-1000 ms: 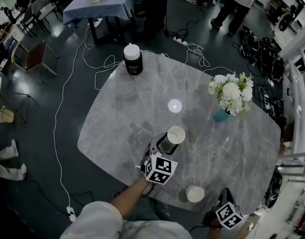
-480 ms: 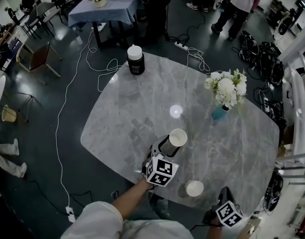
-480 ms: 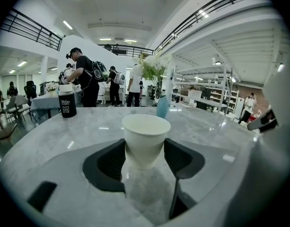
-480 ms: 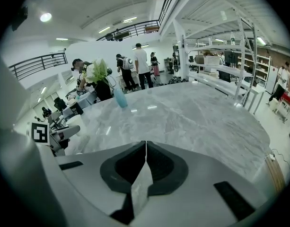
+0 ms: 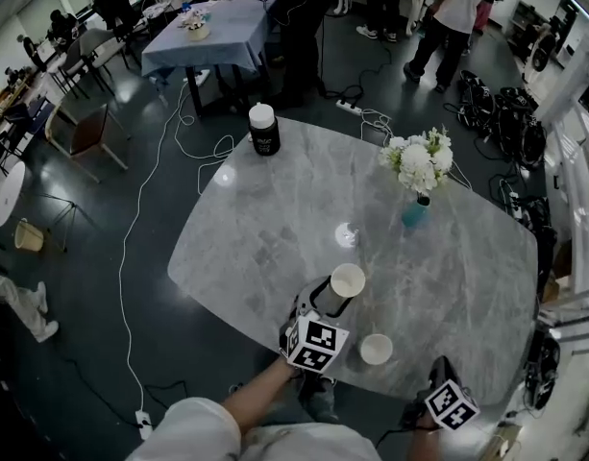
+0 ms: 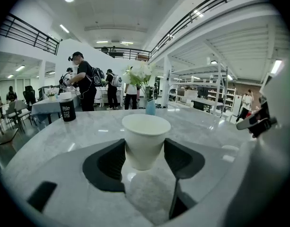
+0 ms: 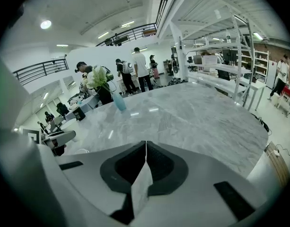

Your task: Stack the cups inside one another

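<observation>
My left gripper [image 5: 325, 303] [image 6: 145, 148] is over the near edge of the grey marble table [image 5: 275, 200] [image 6: 88, 126]. Its jaws are spread wide and press on both sides of a white paper cup [image 5: 344, 283] [image 6: 145, 136]. The cup's mouth faces up, and its base looks clear of the table top.

My right gripper [image 5: 436, 371] [image 7: 145, 148] is at the table's near right corner. Its jaws are closed against each other with nothing between them.

A second white paper cup [image 5: 376, 350] stands upright on the table, close to the near edge. It sits between my two grippers, just beside the held cup and apart from it.

Farther across the table, towards its right side, a small teal vase of white flowers [image 5: 414, 209] [image 6: 150, 107] [image 7: 118, 101] stands upright. At the table's far left corner is a black cylindrical canister with a white lid [image 5: 264, 131] [image 6: 67, 109] [image 7: 79, 112].

Beyond the table's far edge, white cables [image 5: 193, 123] trail over the dark floor. Past them is a smaller table under a blue cloth [image 5: 208, 36], and several people [image 5: 457, 8] are on their feet.
</observation>
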The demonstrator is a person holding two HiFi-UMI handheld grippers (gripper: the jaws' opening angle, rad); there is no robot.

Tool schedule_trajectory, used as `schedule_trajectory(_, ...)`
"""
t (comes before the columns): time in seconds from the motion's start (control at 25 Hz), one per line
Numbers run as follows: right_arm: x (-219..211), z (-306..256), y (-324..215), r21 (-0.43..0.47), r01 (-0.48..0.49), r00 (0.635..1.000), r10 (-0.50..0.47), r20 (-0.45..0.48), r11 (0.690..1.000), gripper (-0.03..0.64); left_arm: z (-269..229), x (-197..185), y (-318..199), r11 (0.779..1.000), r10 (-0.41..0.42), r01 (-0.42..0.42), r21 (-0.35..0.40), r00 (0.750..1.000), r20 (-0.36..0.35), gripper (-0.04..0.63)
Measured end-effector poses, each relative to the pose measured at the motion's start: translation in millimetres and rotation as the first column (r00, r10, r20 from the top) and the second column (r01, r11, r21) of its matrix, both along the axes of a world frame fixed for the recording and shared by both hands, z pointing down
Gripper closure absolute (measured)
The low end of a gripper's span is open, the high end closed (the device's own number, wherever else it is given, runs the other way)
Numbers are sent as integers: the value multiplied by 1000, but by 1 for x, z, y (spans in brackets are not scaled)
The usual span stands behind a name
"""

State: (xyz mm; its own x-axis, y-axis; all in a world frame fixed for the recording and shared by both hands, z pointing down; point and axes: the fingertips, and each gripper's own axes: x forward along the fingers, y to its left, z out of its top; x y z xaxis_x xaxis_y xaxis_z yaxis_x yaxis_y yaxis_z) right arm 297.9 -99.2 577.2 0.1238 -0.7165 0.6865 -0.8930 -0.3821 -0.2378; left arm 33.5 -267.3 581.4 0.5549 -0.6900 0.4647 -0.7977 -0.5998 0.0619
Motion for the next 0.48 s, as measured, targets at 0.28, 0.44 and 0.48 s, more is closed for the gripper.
schedule_trajectory(0.28,5,-4,12,36,11,1000,-11,18,999,603,-18,14,37,1000,23,-23,19,1000,-3,328)
schedule_trajectory(0.44,13,-6,17,56,13,1000,-14,22,998,604,-26,22,52,999,23,-23,30,1000,-10,328)
schedule_trajectory(0.48,14,-6,18,61,13,1000,-14,24,998,603,-29,24,56,999,27,-27,38,1000,-6,328)
